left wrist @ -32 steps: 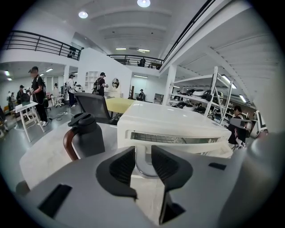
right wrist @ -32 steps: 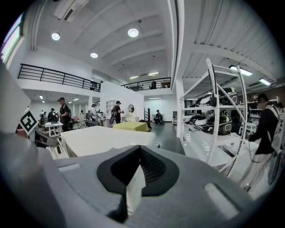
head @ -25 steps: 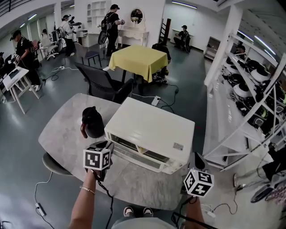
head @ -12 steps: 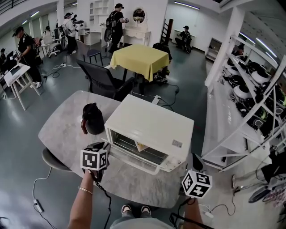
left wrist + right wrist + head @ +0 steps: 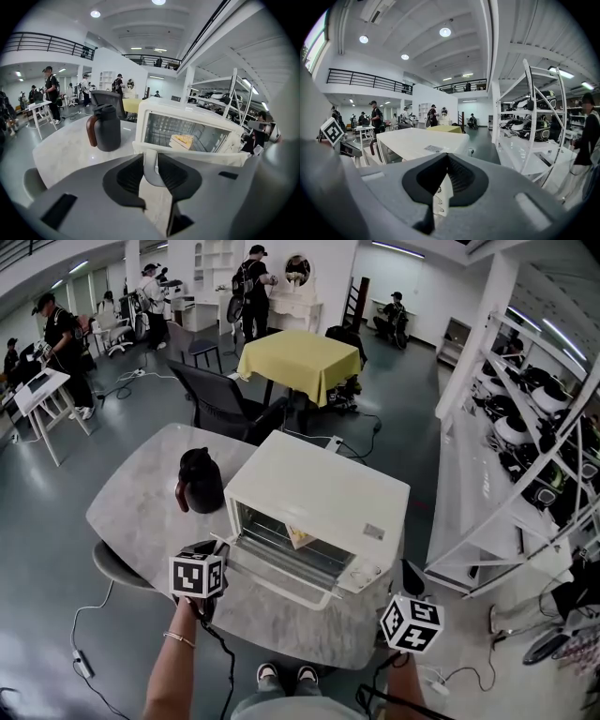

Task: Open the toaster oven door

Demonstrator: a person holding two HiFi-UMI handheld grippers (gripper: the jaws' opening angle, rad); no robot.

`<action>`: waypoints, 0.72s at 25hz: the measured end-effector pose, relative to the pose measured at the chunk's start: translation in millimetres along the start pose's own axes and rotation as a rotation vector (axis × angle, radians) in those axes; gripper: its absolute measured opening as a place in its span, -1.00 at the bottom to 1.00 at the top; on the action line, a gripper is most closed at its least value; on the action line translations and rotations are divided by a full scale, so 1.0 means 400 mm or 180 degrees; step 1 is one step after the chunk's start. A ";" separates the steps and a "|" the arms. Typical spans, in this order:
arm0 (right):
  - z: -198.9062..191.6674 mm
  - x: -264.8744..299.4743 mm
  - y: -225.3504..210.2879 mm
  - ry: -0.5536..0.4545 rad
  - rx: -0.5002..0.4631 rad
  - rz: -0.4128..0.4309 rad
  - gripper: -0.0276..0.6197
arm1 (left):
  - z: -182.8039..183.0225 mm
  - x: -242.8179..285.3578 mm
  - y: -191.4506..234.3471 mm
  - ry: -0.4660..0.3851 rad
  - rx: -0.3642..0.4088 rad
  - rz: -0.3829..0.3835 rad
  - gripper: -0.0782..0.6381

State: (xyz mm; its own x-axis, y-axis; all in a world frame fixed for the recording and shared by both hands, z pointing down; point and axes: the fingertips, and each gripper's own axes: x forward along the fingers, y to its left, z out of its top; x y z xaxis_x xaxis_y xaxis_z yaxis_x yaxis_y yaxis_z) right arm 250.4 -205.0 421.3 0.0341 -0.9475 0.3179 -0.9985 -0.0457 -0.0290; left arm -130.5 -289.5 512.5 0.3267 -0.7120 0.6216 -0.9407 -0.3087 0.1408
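Note:
The cream toaster oven (image 5: 319, 498) stands on the grey marble table (image 5: 141, 512). Its glass door (image 5: 281, 579) is swung down and outward, so the rack and a yellow-topped slice (image 5: 300, 537) show inside. My left gripper (image 5: 214, 547) is at the door's left front corner. In the left gripper view its jaws are closing, and the pads (image 5: 130, 174) press on the door handle (image 5: 151, 169) between them. Behind the handle the oven's inside (image 5: 185, 133) lies open. My right gripper (image 5: 410, 574) hangs beside the oven's right end, jaws (image 5: 447, 157) together on nothing.
A dark jug (image 5: 200, 481) with a brown handle stands on the table left of the oven. A black chair (image 5: 220, 409) and a yellow-clothed table (image 5: 289, 357) are behind. White shelving (image 5: 525, 456) runs along the right. Several people stand far back.
The oven door has swung from nearly closed to well open. My left gripper has come down and toward me with the handle in it. The right gripper has barely moved.

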 end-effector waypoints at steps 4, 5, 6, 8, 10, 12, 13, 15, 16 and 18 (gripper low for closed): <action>-0.009 -0.010 0.006 0.0020 -0.0003 0.0025 -0.90 | -0.026 -0.010 0.008 0.0031 -0.0005 0.0047 -0.52; -0.010 -0.012 0.008 0.0025 -0.0004 0.0030 -0.90 | -0.031 -0.012 0.010 0.0037 -0.0010 0.0053 -0.53; -0.011 -0.014 0.009 0.0030 -0.0005 0.0034 -0.90 | -0.036 -0.013 0.011 0.0043 -0.0014 0.0058 -0.53; -0.013 -0.017 0.012 0.0034 -0.0009 0.0038 -0.90 | -0.044 -0.014 0.014 0.0055 -0.0019 0.0066 -0.53; -0.014 -0.019 0.014 0.0034 -0.0016 0.0043 -0.90 | -0.050 -0.016 0.015 0.0059 -0.0024 0.0063 -0.54; -0.013 -0.021 0.017 0.0035 -0.0025 0.0046 -0.90 | -0.052 -0.017 0.016 0.0047 -0.0037 0.0051 -0.54; -0.013 -0.021 0.018 0.0036 -0.0029 0.0047 -0.90 | -0.053 -0.017 0.017 0.0038 -0.0043 0.0045 -0.54; -0.017 -0.020 0.021 0.0041 -0.0038 0.0050 -0.90 | -0.056 -0.015 0.018 0.0027 -0.0042 0.0039 -0.54; -0.019 -0.019 0.022 0.0045 -0.0041 0.0053 -0.90 | -0.059 -0.013 0.018 0.0023 -0.0038 0.0038 -0.54; -0.024 -0.016 0.026 0.0050 -0.0046 0.0065 -0.90 | -0.064 -0.011 0.018 0.0019 -0.0021 0.0045 -0.54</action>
State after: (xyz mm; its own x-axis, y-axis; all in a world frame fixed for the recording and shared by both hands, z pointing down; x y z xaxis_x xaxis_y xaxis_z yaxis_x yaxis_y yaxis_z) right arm 239.5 -196.3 427.9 0.0132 -0.9431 0.3323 -0.9995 -0.0217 -0.0219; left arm -140.9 -272.3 530.6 0.3127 -0.7125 0.6281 -0.9458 -0.2943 0.1370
